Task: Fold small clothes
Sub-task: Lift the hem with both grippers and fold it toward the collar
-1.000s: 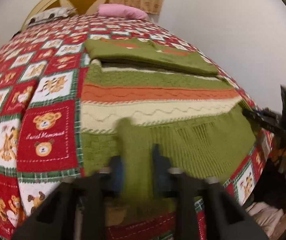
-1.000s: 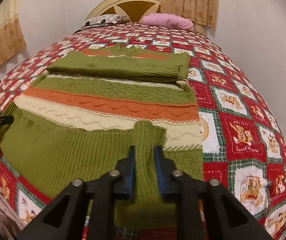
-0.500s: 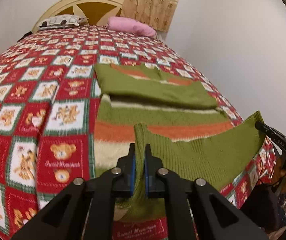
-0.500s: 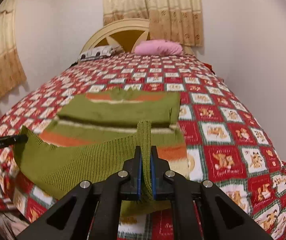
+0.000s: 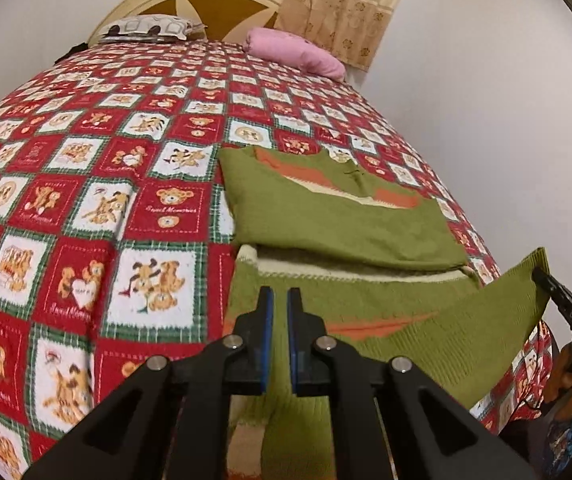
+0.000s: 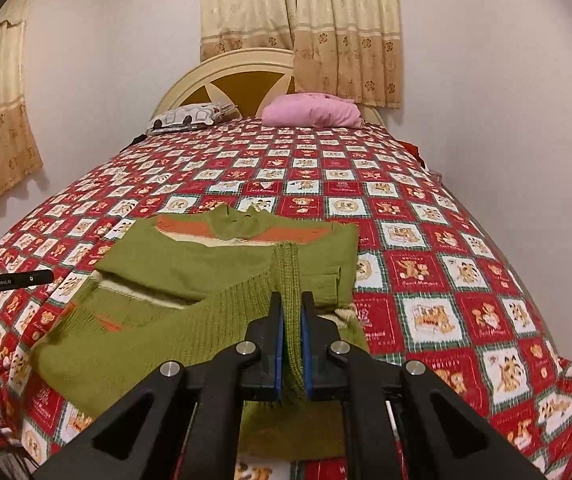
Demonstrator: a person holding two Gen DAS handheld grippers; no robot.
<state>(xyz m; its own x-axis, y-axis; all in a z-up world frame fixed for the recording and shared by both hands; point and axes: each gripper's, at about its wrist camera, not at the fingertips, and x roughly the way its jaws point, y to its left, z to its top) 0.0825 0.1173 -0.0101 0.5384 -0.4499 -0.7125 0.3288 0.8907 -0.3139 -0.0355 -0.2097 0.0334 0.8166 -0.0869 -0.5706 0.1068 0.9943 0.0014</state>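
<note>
Bear-print bedspread carries a green striped sweater.
Collar points far toward the headboard; right gripper fingers pinch the raised near hem, left gripper fingers narrowly parted, grip unclear.

Sweater on bed near foot; two pillows behind at headboard; curtain behind headboard.

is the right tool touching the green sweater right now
Touching. The right wrist view shows the sweater's ribbed hem pinched between the two blue pads of the right tool, with the fabric standing up out of the closed jaws.
</note>
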